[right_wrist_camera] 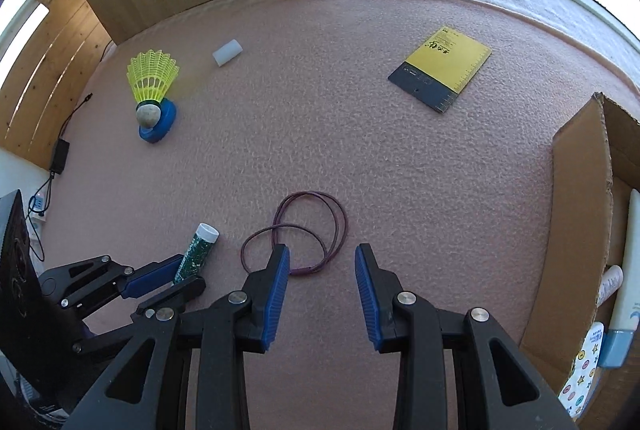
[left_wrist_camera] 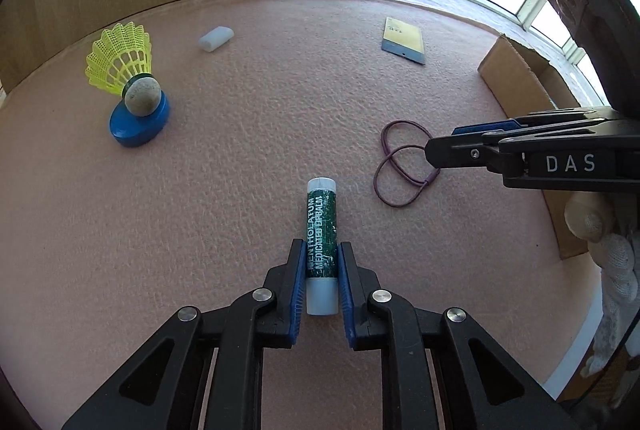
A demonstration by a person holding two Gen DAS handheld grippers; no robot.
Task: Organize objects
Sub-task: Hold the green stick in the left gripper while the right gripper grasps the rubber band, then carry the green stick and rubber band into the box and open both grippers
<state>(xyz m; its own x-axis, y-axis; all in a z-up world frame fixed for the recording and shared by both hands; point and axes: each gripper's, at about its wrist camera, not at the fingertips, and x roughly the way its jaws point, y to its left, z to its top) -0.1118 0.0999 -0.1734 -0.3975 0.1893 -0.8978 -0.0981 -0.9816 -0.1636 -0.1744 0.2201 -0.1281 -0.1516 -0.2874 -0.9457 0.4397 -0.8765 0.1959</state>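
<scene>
Item count on the pink felt desk (right_wrist_camera: 360,157): one lip balm tube (left_wrist_camera: 321,226), one purple elastic loop (right_wrist_camera: 308,230) lying in two coils, one yellow shuttlecock (right_wrist_camera: 152,81), one blue round lid (right_wrist_camera: 160,127), one white eraser-like block (right_wrist_camera: 227,52), one yellow-and-grey card (right_wrist_camera: 442,67). One open cardboard box (right_wrist_camera: 580,230) stands at the right edge of the desk; it contains a white tube and some patterned packaging, not countable in detail.

Shuttlecock: tilted, cork end resting on the blue lid, skirt raised toward the far left. Block and card lie well apart at the far side.

Left tongs (left_wrist_camera: 321,262): pointed steeply down at the desk, closed on the lip balm tube. Both blue pads press the lower half of the green label; the white cap end sits between the fingers, the other white end projects forward. The tube lies on the desk near the front centre, just left of the elastic loop, apart from it.

Right tongs (right_wrist_camera: 322,270): pointed steeply down, jaws partly open, holding nothing. The left pad (right_wrist_camera: 276,294) overlaps the near edge of the elastic loop in the right wrist view; contact cannot be confirmed. In the left wrist view the fingertips sit over the right side of the loop. A white-gloved hand (left_wrist_camera: 608,242) holds this tool beside the box
</scene>
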